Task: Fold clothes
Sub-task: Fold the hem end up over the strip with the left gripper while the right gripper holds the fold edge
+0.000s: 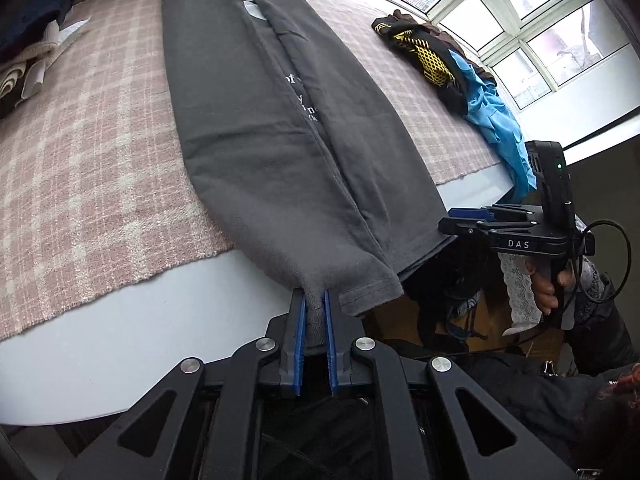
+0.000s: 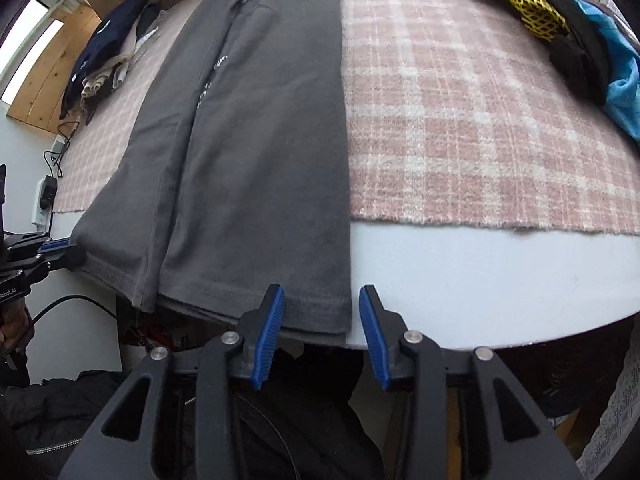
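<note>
Left gripper (image 1: 314,312) is clamped on a bunched bit of the grey garment's (image 1: 256,128) near hem, at its left corner. Right gripper (image 2: 322,316) stands wide, jaws straddling the right hem corner — nothing pinched.

Risks: the left pinch is a small bunch of fabric — a hard pull could slip it out or drag the whole garment off the table edge (image 2: 480,280). If only the left side lifts, the long side folds meeting along the middle seam could skew or open.

Garment lies lengthwise on the pink plaid blanket (image 2: 460,120), sides folded in, near hem overhanging the table edge at both grippers.
</note>
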A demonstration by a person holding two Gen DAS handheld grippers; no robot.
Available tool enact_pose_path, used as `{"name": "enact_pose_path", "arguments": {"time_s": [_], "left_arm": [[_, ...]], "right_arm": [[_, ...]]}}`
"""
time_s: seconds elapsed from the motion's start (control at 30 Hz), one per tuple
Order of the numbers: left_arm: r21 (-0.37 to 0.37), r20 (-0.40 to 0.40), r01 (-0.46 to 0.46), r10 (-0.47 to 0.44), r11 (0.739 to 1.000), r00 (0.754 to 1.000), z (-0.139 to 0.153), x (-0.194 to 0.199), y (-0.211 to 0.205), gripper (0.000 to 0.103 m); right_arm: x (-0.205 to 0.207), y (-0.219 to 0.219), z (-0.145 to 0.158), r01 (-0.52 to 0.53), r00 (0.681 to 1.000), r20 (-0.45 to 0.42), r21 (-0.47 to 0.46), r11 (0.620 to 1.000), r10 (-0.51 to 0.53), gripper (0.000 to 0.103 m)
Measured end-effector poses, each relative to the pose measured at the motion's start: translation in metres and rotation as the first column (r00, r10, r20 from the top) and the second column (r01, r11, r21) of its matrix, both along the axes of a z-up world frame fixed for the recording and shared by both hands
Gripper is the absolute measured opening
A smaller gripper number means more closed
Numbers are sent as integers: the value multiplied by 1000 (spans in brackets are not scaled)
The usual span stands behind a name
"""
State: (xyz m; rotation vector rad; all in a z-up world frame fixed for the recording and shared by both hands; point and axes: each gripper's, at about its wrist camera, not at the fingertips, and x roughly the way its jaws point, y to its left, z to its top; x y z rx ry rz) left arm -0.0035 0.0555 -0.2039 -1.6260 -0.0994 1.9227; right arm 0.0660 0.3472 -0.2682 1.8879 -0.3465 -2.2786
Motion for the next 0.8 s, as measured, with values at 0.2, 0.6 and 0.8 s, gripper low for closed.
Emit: {"name": "enact_pose_path", "arguments": {"time_s": [0.2, 0.6, 0.8], "left_arm": [[33, 11, 2, -2, 999, 1000, 5, -7, 1, 8], [15, -166, -102, 103, 995, 981, 50, -147, -10, 6], [-130, -91, -242, 231, 962, 969, 5, -236, -20, 15]], "right_arm": [[0, 11, 8, -9, 1000, 12, -132, 991, 11, 7], [-163, 65, 96, 28, 984, -156, -358, 933, -90, 6], [-273, 64, 37, 91, 995, 61, -216, 972, -80, 30]]}}
